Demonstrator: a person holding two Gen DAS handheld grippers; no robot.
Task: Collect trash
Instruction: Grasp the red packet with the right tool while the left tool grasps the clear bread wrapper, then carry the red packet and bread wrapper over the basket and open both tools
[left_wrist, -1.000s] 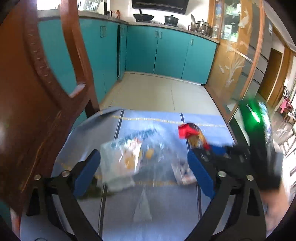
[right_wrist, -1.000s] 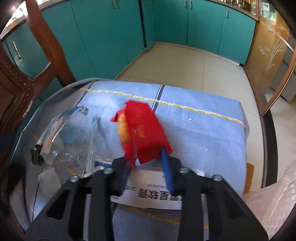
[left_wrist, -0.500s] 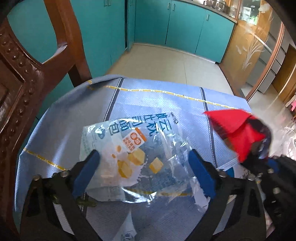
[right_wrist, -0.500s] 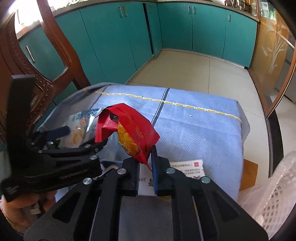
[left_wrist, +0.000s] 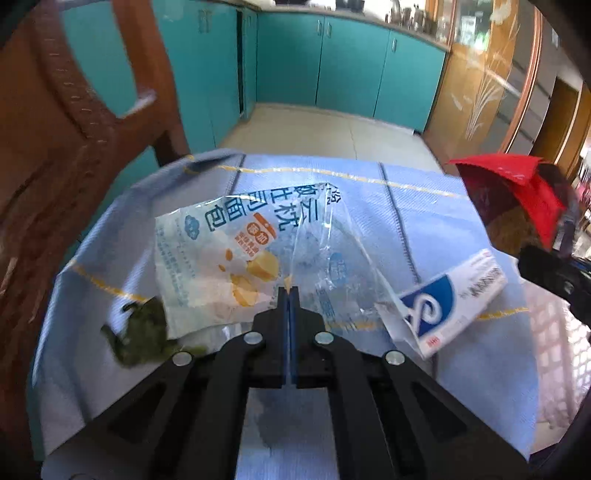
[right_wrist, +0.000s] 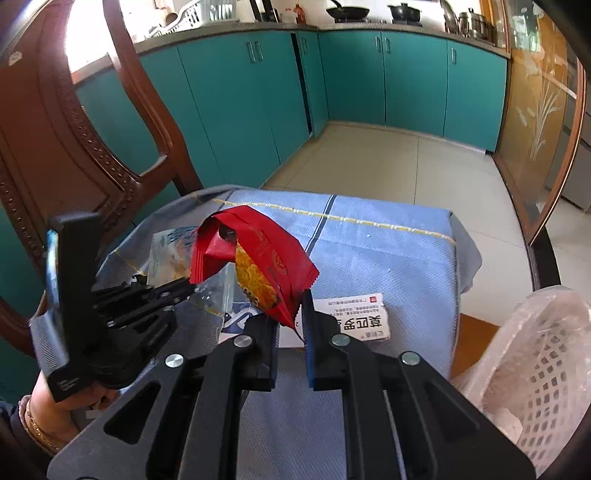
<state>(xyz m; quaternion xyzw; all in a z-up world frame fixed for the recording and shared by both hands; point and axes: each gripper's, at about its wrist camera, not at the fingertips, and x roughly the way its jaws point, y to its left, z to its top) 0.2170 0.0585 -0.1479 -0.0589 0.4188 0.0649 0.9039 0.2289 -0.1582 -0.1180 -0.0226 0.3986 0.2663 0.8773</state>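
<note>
Two grippers, each with trash, over a small table under a blue woven cloth (left_wrist: 436, 206). Far left, past the table's left edge: carved brown wooden chair back (right_wrist: 62, 147). Near the left edge lies a dark green leafy scrap (left_wrist: 142, 334), touching the lower left corner of a clear plastic bread bag printed with blue characters and yellow cubes (left_wrist: 221, 258). Bag lies mid-table, long axis roughly left to right, straight ahead of the left gripper (left_wrist: 288, 291); its jaws are pressed together with only a sliver of blue pad showing, tips apparently pinching the bag's near edge, film too clear to be sure. To the right, a white and blue cardboard medicine box (left_wrist: 454, 295) lies flat near the right front corner, tilted, long axis diagonal, untouched. Right gripper (right_wrist: 295, 317) is nearer that box, but it is nearly closed on the bottom corner of a red foil snack wrapper with yellow print (right_wrist: 255, 254), held up off the cloth. Far right, beyond the table's right edge and below it, a white lattice plastic basket lined with a clear bag (right_wrist: 539, 362): likely drop point, on the right gripper's side, so wrapper probably goes first.
</note>
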